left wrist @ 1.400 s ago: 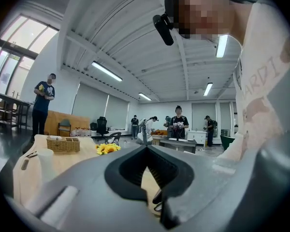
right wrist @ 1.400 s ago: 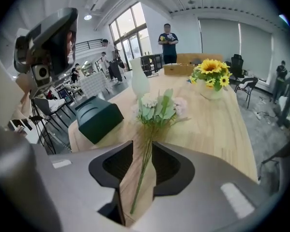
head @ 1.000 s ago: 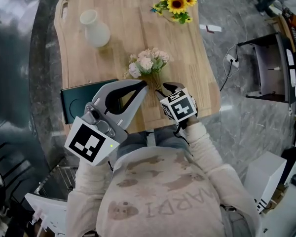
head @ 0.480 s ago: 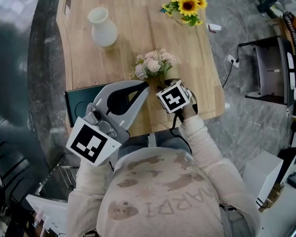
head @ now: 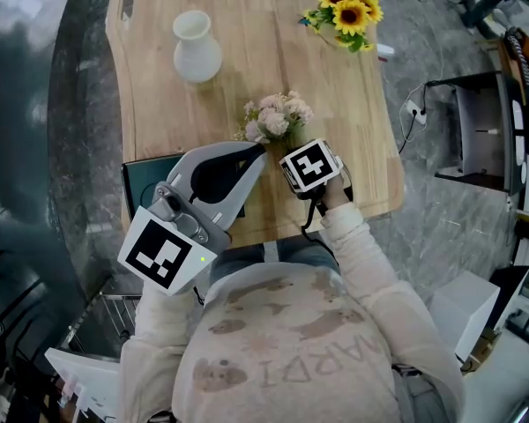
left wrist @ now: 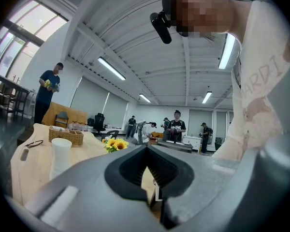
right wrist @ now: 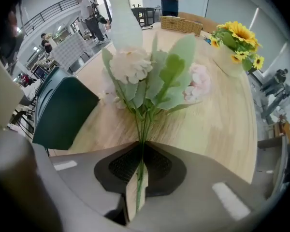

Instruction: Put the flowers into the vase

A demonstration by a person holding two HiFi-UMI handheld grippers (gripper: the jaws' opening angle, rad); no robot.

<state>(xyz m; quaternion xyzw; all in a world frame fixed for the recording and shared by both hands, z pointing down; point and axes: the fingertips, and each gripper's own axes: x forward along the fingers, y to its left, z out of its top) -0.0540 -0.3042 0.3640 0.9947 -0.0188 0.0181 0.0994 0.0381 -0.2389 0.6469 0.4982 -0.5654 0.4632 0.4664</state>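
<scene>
A bunch of pale pink and white flowers (head: 276, 117) (right wrist: 150, 76) is held over the wooden table (head: 247, 25). My right gripper (head: 288, 151) (right wrist: 140, 153) is shut on its green stems. In the right gripper view, the blooms point towards the white vase (right wrist: 125, 21). That vase (head: 197, 47) stands upright and empty at the table's far left, well apart from the bunch. A second bunch, of sunflowers (head: 346, 14) (right wrist: 237, 40), lies at the far right. My left gripper (head: 260, 152) (left wrist: 147, 150) is shut on nothing, its tip just left of the stems.
A dark green book (head: 148, 181) (right wrist: 63, 112) lies at the table's near left edge under my left gripper. A wicker basket (right wrist: 180, 23) and glasses (left wrist: 34, 143) sit at the far end. Several people stand in the room beyond. Cables and furniture are on the floor to the right.
My right gripper has turned and moved slightly away from my body with the pale bunch in it. The left gripper has kept its place.
</scene>
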